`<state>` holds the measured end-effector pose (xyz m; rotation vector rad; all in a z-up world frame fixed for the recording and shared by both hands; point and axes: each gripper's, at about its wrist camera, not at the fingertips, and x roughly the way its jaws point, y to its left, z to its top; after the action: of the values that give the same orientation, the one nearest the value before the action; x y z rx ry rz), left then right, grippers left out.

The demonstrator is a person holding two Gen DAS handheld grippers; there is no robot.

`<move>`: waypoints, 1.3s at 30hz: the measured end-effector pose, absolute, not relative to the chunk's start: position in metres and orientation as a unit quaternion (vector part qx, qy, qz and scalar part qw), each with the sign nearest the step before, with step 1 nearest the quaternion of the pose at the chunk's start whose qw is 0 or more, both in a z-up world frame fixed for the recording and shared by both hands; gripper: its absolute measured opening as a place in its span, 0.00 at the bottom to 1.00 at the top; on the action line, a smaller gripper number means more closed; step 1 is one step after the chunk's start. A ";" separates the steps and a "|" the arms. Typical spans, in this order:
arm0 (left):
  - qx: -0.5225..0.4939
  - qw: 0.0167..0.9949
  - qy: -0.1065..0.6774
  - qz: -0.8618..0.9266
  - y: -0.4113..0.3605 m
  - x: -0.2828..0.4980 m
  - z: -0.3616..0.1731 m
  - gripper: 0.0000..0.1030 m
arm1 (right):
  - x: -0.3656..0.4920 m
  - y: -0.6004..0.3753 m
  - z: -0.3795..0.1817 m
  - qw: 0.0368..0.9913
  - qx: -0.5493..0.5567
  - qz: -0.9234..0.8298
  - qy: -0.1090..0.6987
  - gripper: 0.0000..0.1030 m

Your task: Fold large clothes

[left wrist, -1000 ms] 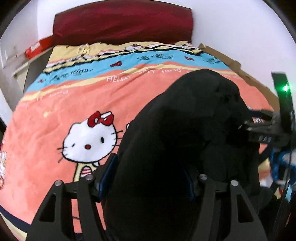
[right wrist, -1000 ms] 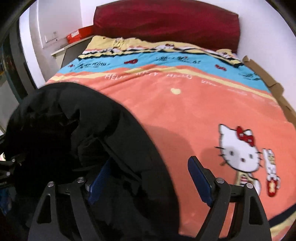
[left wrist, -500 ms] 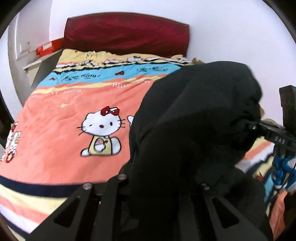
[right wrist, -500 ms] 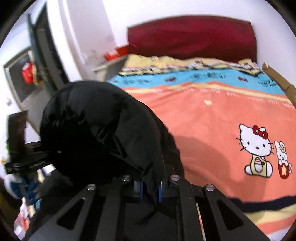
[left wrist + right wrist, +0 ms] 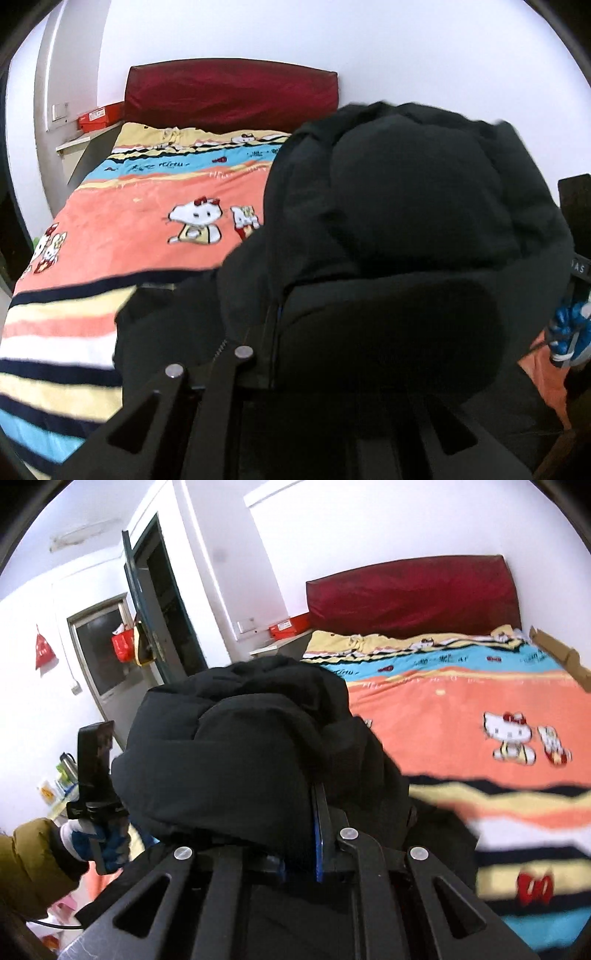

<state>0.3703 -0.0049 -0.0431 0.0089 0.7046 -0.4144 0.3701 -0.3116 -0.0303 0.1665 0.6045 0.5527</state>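
Both tongs are pinched narrow on the black padded jacket [image 5: 406, 221]; the left gripper [image 5: 275, 325] and the right gripper [image 5: 314, 834] each clamp its fabric, probably to carry it as one wide span for laying flat. The jacket hangs bunched over the foot of the bed [image 5: 110, 229] — lifted, its lower part trailing on the striped end of the cover. A second ago both pairs of jaws stood wide around the cloth, and the jacket lay lower on the bed; now it is raised and drawn back toward the foot — the headboard [image 5: 410, 590] looks farther off.

White letters "AS" on the right gripper [image 5: 580, 267], blanket [image 5: 147, 221] lettering blurred
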 end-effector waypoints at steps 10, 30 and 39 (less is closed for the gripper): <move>0.059 0.911 0.379 -0.152 -0.021 0.346 -0.097 0.12 | 0.354 -0.288 -0.112 0.896 0.030 0.183 0.402 0.12; 0.109 0.891 0.408 -0.167 -0.014 0.290 -0.093 0.51 | 0.336 -0.267 -0.123 0.896 -0.038 0.117 0.426 0.18; 0.032 0.907 0.388 -0.160 0.021 0.270 -0.067 0.52 | 0.306 -0.281 -0.116 0.902 -0.033 0.120 0.413 0.57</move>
<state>0.2699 0.0207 -0.0672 0.0659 0.8015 -0.3307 0.3060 -0.2810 -0.1163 -0.0672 0.8534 0.2484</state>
